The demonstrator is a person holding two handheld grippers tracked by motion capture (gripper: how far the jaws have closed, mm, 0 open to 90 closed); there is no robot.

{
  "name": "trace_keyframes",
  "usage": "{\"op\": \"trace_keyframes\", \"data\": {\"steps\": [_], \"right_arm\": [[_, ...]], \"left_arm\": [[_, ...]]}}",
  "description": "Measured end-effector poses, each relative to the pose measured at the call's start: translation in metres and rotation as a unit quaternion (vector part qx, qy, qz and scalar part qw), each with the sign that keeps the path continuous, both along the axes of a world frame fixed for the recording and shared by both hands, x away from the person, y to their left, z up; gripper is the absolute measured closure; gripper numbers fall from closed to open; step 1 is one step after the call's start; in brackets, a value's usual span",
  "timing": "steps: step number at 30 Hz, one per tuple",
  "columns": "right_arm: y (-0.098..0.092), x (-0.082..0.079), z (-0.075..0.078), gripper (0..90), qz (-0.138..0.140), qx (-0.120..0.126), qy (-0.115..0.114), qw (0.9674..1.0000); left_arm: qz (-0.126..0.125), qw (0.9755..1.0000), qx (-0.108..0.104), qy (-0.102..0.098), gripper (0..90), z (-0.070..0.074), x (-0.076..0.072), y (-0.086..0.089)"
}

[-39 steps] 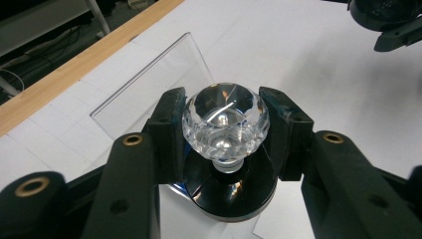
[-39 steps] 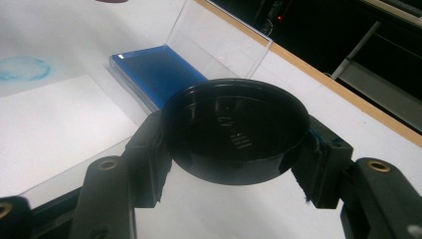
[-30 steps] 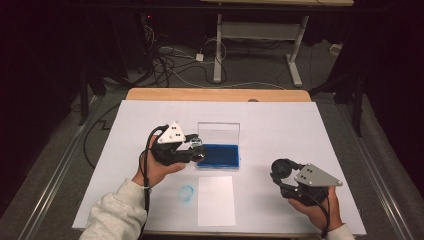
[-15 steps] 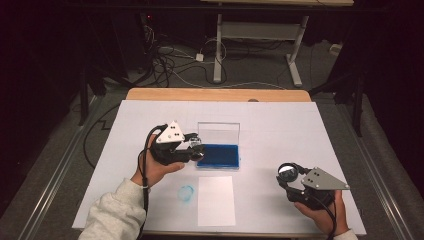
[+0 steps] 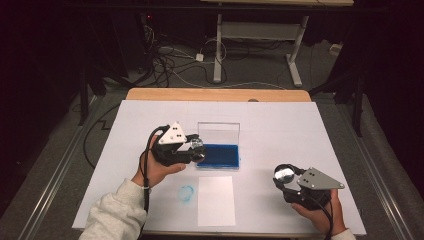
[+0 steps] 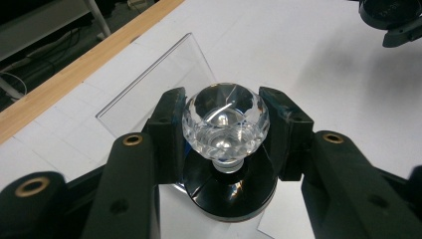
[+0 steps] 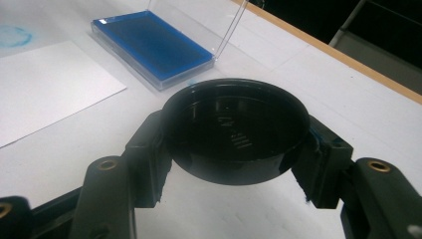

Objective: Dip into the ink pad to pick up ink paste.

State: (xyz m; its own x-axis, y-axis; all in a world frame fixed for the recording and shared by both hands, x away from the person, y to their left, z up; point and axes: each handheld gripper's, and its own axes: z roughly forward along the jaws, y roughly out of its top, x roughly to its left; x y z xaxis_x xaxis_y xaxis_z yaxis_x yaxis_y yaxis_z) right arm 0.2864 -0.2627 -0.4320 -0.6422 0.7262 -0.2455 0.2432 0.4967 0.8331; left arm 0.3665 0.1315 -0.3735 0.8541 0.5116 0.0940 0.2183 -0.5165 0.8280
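- Two hand-held grippers are busy: the left hand-held gripper [image 6: 225,130] pinches a stamp [image 6: 226,124] by its clear faceted knob, and the right hand-held gripper [image 7: 233,149] pinches a round black cap [image 7: 234,132] across its rim.
- Seen from the high view, the stamp [image 5: 196,146] is held at the left edge of the open ink pad [image 5: 218,155], whose blue bed lies flat on the desk [image 5: 280,125] with its clear lid standing upright behind it.
- Well apart, near the front right of the desk, sits the cap [image 5: 284,174] in the right hand-held gripper [image 5: 283,176].
- A white sheet of paper [image 5: 216,200] lies just in front of the ink pad, with a faint blue smudge [image 5: 186,194] on the desk beside it.
- The knob looks hard, glossy and slippery, so it would likely twist or slide under a loose hold; the pads sit on its widest part, above the narrow neck, which seems the safest place.
- Its black base below carries the weight, so the stamp is probably a little bottom-heavy and best kept upright.
- The cap looks light, stiff and smooth; a grip across the full width of the rim, as now, should keep it from popping out.
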Motion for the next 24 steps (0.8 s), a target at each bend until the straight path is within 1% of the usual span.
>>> {"op": "trace_keyframes", "data": {"steps": [5,8,9,11,12,13,14,17,18,19,20,22,24], "right_arm": [[0.004,0.001,-0.004,38.7,0.009,-0.002,0.011,0.9999],[0.005,0.001,-0.005,38.7,0.013,-0.003,0.012,0.9998],[0.005,0.0,-0.006,38.7,0.012,-0.005,0.013,0.9998],[0.004,0.0,-0.006,38.8,0.011,-0.003,0.016,0.9998],[0.003,0.001,-0.006,38.7,0.01,-0.004,0.015,0.9998],[0.003,0.001,-0.006,38.7,0.006,0.0,0.015,0.9999],[0.003,0.001,-0.006,38.7,0.006,0.0,0.015,0.9999],[0.003,0.001,-0.005,38.7,0.008,-0.004,0.013,0.9999],[0.003,0.001,-0.006,38.7,0.009,-0.004,0.015,0.9998],[0.004,0.002,-0.006,38.7,0.008,-0.005,0.015,0.9998],[0.004,0.002,-0.006,38.7,0.008,-0.005,0.016,0.9998],[0.005,0.001,-0.007,38.7,0.008,-0.006,0.018,0.9998],[0.005,0.002,-0.008,38.7,0.009,-0.009,0.019,0.9997]], "left_arm": [[-0.008,0.9999,0.009,-0.001,54.7,0.0,0.001,-0.009],[-0.012,0.9998,0.013,0.0,54.7,0.002,0.006,-0.016],[-0.009,0.9999,0.012,-0.004,54.7,0.003,0.008,-0.017],[-0.014,0.9999,0.0,0.0,54.7,0.007,0.011,-0.018],[-0.013,0.9999,0.001,-0.002,54.7,0.009,0.012,-0.02],[-0.012,0.9999,0.009,-0.007,54.6,0.01,0.013,-0.022],[-0.016,0.9997,0.018,-0.007,54.7,0.012,0.014,-0.025],[-0.017,0.9995,0.027,-0.003,54.7,0.013,0.02,-0.03],[-0.019,0.9995,0.024,0.001,54.7,0.012,0.022,-0.031],[-0.018,0.9996,0.023,0.005,54.7,0.011,0.024,-0.033],[-0.017,0.9994,0.028,0.007,54.6,0.008,0.026,-0.034],[-0.016,0.9993,0.031,0.016,54.7,0.003,0.03,-0.036],[-0.009,0.9993,0.027,0.025,54.7,-0.004,0.035,-0.036]]}}
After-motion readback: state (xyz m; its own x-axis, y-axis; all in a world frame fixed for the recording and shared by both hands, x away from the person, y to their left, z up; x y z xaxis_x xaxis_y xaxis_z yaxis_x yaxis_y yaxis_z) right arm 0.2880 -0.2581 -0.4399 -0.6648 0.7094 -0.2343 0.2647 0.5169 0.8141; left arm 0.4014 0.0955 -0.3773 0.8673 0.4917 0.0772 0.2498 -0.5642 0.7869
